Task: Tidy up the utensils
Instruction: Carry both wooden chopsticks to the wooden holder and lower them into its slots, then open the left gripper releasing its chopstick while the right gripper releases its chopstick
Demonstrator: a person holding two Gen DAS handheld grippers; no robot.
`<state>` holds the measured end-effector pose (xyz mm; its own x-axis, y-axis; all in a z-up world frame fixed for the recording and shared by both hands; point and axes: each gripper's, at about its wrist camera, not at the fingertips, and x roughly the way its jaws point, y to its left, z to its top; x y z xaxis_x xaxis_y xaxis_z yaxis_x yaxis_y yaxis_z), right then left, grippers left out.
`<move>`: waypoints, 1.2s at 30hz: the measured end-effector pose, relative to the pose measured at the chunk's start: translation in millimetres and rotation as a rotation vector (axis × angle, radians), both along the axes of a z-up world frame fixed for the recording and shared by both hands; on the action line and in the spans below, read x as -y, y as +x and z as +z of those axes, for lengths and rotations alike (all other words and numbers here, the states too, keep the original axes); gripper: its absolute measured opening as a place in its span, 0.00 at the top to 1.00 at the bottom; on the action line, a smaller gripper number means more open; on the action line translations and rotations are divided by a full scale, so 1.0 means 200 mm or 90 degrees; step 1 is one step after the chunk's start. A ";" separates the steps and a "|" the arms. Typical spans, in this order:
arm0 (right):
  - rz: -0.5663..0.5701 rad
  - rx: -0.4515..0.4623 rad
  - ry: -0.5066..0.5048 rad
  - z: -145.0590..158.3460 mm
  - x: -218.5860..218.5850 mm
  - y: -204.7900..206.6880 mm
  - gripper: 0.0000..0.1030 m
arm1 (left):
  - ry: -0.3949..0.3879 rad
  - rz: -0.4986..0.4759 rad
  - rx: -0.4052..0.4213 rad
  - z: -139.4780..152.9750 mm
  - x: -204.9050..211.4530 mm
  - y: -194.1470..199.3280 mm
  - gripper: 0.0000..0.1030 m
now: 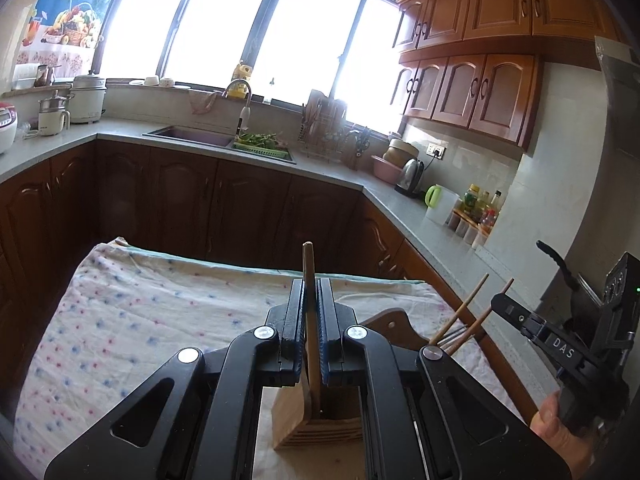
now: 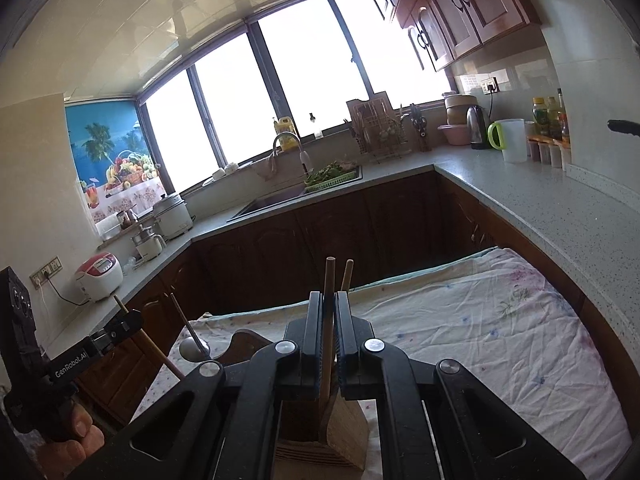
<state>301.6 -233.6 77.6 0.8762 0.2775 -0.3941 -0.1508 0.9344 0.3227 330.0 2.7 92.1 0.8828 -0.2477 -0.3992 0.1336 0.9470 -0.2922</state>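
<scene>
Left gripper (image 1: 311,300): clamped on one chopstick (image 1: 310,280), its lower end entering the wooden holder (image 1: 304,420) on the table (image 1: 140,320). Right gripper (image 2: 330,312): clamped likewise on chopsticks (image 2: 329,320) above the same holder. Judged status: insertion underway, release pending; spoon (image 2: 194,346) apparently remaining.

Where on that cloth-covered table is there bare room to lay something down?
The cloth lies bare from its far edge to the left gripper; beyond the right gripper too. It is crowded at the wooden holder and cutting board.
</scene>
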 end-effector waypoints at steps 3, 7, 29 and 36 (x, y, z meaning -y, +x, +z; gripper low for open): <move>0.001 -0.010 -0.002 -0.01 0.00 0.01 0.95 | 0.014 -0.008 -0.003 -0.03 0.02 0.00 0.95; 0.002 -0.018 0.001 -0.02 0.01 0.02 0.94 | 0.018 -0.020 -0.016 -0.01 0.02 0.02 0.95; 0.016 -0.013 0.050 0.01 0.06 -0.05 0.50 | -0.001 -0.001 -0.040 -0.01 -0.07 -0.05 0.42; 0.019 0.018 0.075 0.05 0.10 -0.21 0.25 | -0.021 0.018 -0.052 -0.03 -0.16 -0.19 0.34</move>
<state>259.8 -252.9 88.6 0.8771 0.3459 -0.3331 -0.1876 0.8854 0.4254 292.3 34.8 85.6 0.8542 -0.2378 -0.4624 0.0815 0.9395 -0.3326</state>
